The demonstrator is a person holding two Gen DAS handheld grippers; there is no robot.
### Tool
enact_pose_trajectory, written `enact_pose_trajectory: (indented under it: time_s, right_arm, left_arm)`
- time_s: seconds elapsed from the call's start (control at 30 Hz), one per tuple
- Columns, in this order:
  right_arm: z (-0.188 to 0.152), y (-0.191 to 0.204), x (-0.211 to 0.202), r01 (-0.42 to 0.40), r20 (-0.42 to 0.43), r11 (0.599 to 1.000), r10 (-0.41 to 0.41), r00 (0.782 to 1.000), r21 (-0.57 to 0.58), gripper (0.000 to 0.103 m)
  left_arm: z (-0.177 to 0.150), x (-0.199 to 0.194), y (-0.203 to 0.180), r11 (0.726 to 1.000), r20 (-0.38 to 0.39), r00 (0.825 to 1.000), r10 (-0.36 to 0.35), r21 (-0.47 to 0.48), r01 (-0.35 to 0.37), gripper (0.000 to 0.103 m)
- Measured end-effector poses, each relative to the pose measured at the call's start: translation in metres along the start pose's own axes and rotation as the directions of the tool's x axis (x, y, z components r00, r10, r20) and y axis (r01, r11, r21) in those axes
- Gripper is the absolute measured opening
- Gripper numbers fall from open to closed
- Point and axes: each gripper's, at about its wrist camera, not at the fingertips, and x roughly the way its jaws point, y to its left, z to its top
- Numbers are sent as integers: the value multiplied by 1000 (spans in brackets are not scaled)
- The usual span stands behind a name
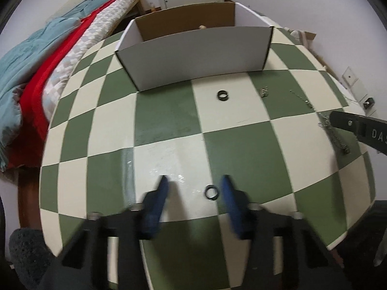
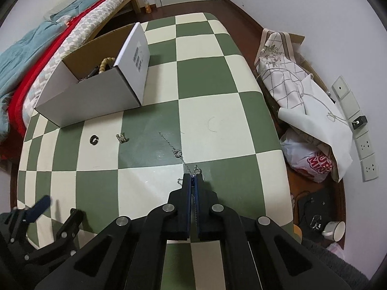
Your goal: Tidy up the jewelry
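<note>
My left gripper (image 1: pixel 194 184) is open, its blue fingers either side of a black ring (image 1: pixel 211 192) lying on the checked table. A second black ring (image 1: pixel 223 95) (image 2: pixel 93 140) and a small metal ring piece (image 1: pixel 264 91) (image 2: pixel 122 137) lie further off, near the white cardboard box (image 1: pixel 193 55) (image 2: pixel 96 96) that holds beads and jewelry. My right gripper (image 2: pixel 193 178) is shut on a silver chain (image 2: pixel 177 153) that trails across the table; the chain also shows in the left wrist view (image 1: pixel 333 133).
The green and cream checked table (image 2: pixel 217 77) has a bed with teal and red bedding (image 1: pixel 36 72) to its left. Bags and cloth (image 2: pixel 302 111) lie on the floor at the right, by wall sockets (image 2: pixel 367 149) and a white mug (image 2: pixel 336 229).
</note>
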Motion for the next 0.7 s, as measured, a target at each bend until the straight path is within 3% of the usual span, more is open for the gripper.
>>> enact_pose_trajectory:
  time_s: [0.03,0.07,0.2,0.27,0.7]
  right_arm:
    - [0,1,-2,-3,2,1000,3,1000,-1,2]
    - [0,2,-3,-4,3,1000,4,1000,-2,2]
    - [1,4,-15,-20,27,1000,20,999,0,1]
    - [4,4,-24,-36,45,999,35,998,5,1]
    - [37,5,-110,-181,180,983,176,968,15,1]
  left_arm:
    - [0,-1,0,1000,1,1000,-5,3,5,14]
    - [1,-1,-1,1000,0,1000,-9,6,9,8]
    - [-1,-3,0,1000,13,1000,-16,14,16,8]
    - [0,-7,2,1000,18,1000,-23,14,23,0]
    - [31,-57,45,988,110,988,-112,-90,122,0]
